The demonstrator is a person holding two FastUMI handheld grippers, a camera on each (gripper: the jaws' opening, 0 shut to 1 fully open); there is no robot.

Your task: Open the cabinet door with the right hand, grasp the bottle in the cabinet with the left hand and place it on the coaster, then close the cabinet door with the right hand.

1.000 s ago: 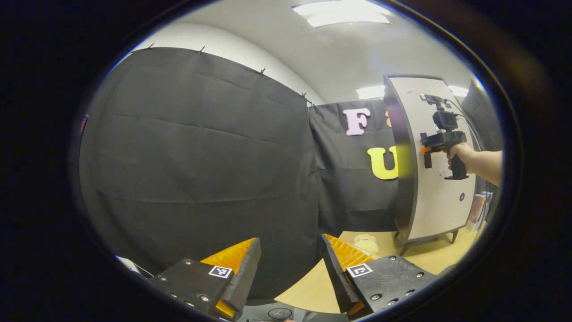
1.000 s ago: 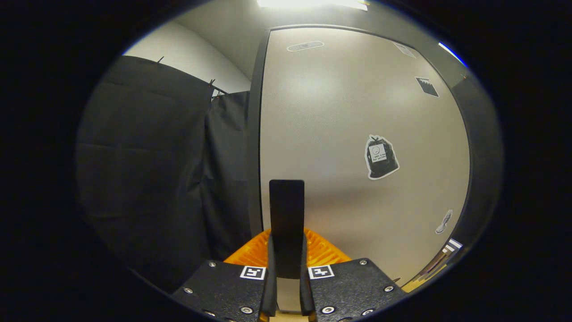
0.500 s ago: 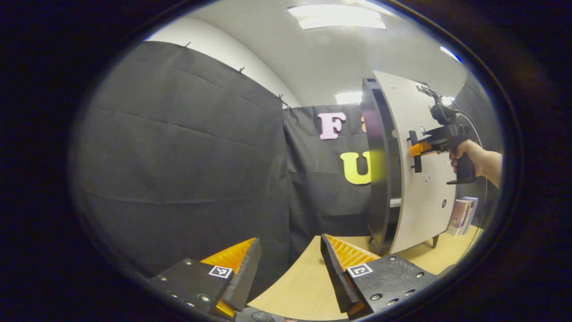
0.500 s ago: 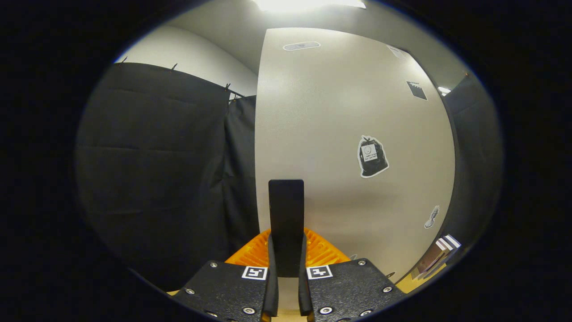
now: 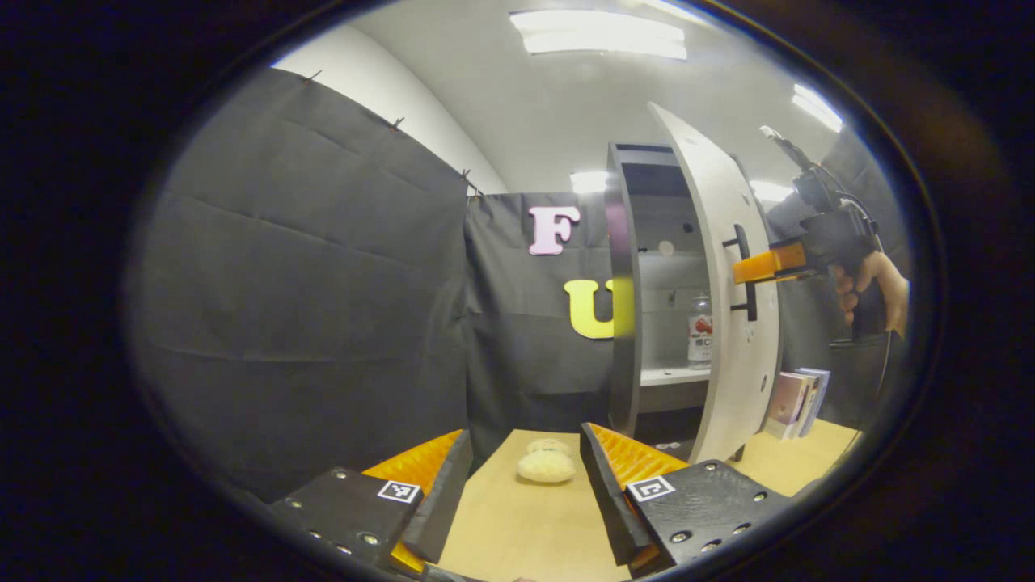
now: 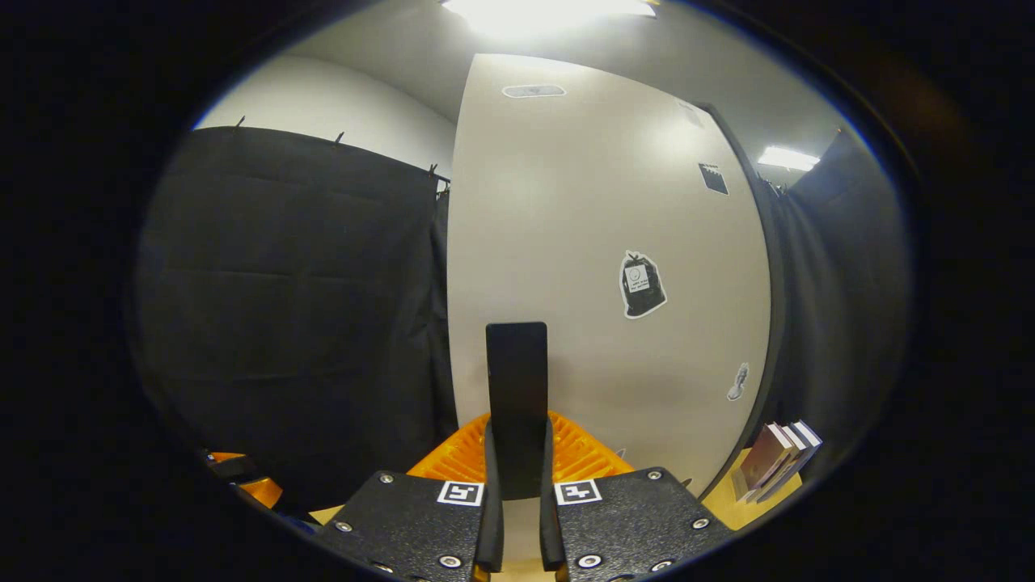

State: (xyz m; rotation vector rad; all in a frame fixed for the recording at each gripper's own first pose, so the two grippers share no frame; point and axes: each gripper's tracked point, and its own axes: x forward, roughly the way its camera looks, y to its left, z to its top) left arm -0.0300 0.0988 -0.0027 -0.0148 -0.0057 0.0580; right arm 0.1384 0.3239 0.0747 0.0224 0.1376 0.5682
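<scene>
In the left gripper view the cabinet [image 5: 624, 323] stands at the right with its pale door [image 5: 728, 339] swung partly outward. A clear bottle [image 5: 699, 330] with a red-and-white label stands on the inner shelf [image 5: 667, 376]. My right gripper [image 5: 748, 267], held by a hand [image 5: 869, 283], is shut on the door's black handle [image 5: 742, 275]. In the right gripper view that handle [image 6: 517, 404] sits clamped between the fingers of my right gripper [image 6: 517, 477], against the door [image 6: 598, 283]. My left gripper [image 5: 521, 477] hangs open low over the table [image 5: 517, 525], well short of the cabinet.
A small pale fluffy item [image 5: 547, 462] lies on the wooden table ahead of my left gripper. A few books [image 5: 796, 400] lean beside the cabinet at the right, and those books [image 6: 776, 461] show again past the door edge. Black cloth walls the booth on the left.
The cabinet door has swung open from shut, pulled by the right gripper on its handle. The shelf and bottle inside have come into sight. The left gripper stayed open.
</scene>
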